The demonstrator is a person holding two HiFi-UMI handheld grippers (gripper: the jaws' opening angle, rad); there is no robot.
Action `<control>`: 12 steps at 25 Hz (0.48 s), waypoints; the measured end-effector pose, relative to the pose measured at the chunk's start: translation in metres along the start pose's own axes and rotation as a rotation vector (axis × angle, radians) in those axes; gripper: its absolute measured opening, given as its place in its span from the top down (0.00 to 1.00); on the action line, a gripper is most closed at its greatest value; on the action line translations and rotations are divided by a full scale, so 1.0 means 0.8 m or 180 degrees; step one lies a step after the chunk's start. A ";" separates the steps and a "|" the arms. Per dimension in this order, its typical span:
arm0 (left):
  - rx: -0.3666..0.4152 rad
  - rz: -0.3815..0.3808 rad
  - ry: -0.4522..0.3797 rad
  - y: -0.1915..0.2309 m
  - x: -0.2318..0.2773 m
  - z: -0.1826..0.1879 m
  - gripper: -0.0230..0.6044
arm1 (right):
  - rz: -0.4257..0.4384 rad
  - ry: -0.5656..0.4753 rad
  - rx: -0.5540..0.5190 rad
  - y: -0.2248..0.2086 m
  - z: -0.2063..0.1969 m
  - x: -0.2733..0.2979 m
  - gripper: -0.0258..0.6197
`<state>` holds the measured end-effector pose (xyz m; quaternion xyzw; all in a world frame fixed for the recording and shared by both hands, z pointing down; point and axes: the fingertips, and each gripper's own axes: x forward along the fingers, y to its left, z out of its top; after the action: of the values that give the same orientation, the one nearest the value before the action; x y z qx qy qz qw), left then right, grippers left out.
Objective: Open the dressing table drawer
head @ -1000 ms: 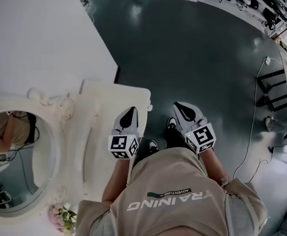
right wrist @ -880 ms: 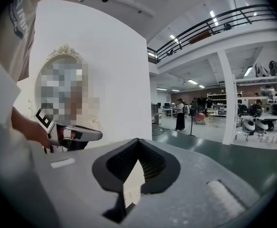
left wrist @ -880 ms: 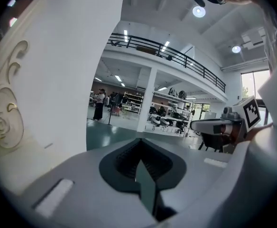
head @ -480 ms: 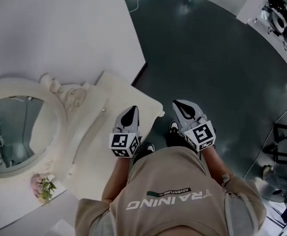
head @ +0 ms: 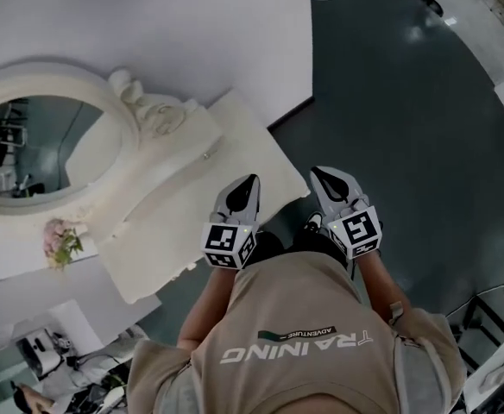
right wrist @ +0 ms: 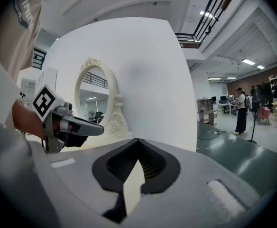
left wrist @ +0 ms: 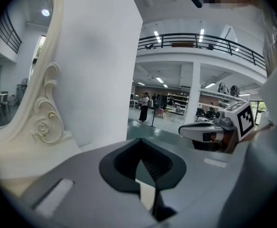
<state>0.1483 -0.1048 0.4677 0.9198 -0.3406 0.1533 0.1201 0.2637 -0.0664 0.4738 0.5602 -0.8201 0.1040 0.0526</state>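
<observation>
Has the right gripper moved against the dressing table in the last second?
Yes: in the head view the right gripper has come nearer the corner of the dressing table.

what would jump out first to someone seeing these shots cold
The ornate cream dressing table with its big oval mirror fills the upper left of the head view, with a small bunch of pink flowers beside the mirror's frame. At the middle, in front of the person, the left gripper and the right gripper point forward side by side, both shut and empty, above a dark green floor.
</observation>
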 end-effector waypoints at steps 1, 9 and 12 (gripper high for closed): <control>-0.0025 0.0079 0.0009 0.005 -0.005 -0.002 0.93 | 0.0087 0.0004 0.0000 0.003 0.001 0.008 0.96; -0.0324 0.0582 0.0025 0.057 -0.029 -0.023 0.93 | 0.0669 0.0056 -0.0284 0.042 0.008 0.077 0.96; -0.0376 0.0658 -0.0028 0.077 -0.036 -0.023 0.93 | 0.0786 0.0090 -0.0294 0.061 0.008 0.096 0.96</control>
<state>0.0827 -0.1270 0.4816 0.8718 -0.4426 0.1405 0.1561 0.1906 -0.1201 0.4780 0.4504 -0.8860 0.0797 0.0768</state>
